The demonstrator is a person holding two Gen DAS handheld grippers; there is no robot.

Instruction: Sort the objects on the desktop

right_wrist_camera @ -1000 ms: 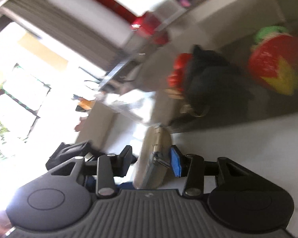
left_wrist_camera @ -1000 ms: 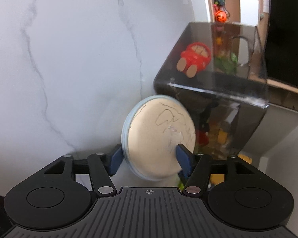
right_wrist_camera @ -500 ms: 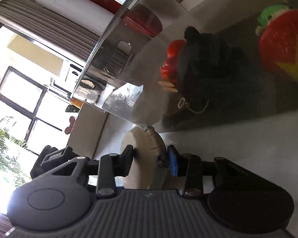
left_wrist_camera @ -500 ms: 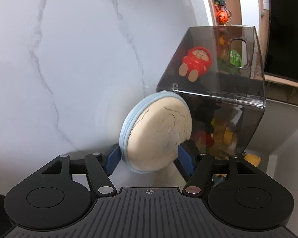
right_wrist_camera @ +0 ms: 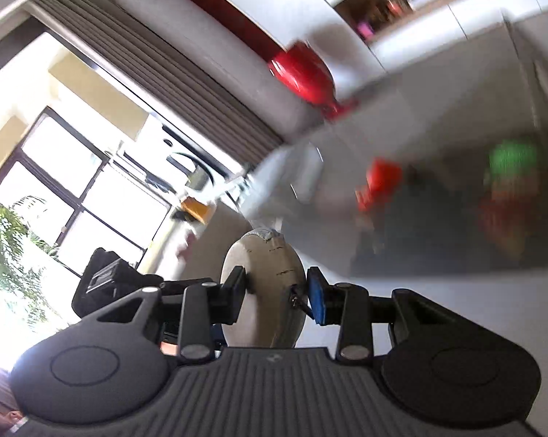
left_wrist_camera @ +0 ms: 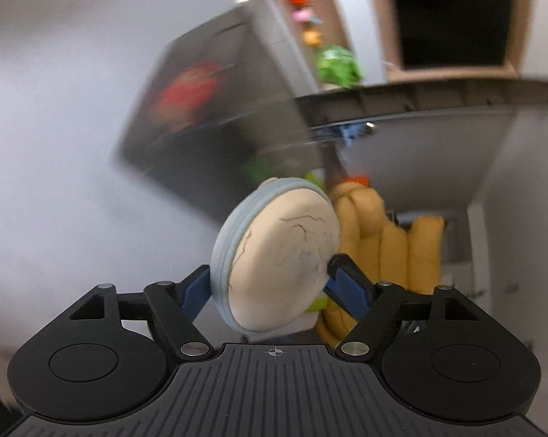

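The right gripper [right_wrist_camera: 276, 291] holds a round beige pouch [right_wrist_camera: 263, 291] edge-on between its fingers, the black finger [right_wrist_camera: 234, 295] pressed on one face and the blue pad [right_wrist_camera: 316, 300] near the other by the zipper pull. Beyond it a dark see-through box [right_wrist_camera: 438, 218] shows blurred red and green toys inside. A bright window [right_wrist_camera: 73, 196] fills the left side.

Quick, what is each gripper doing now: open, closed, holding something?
Left gripper: closed on the round pouch.
Right gripper: closed on the same round pouch.
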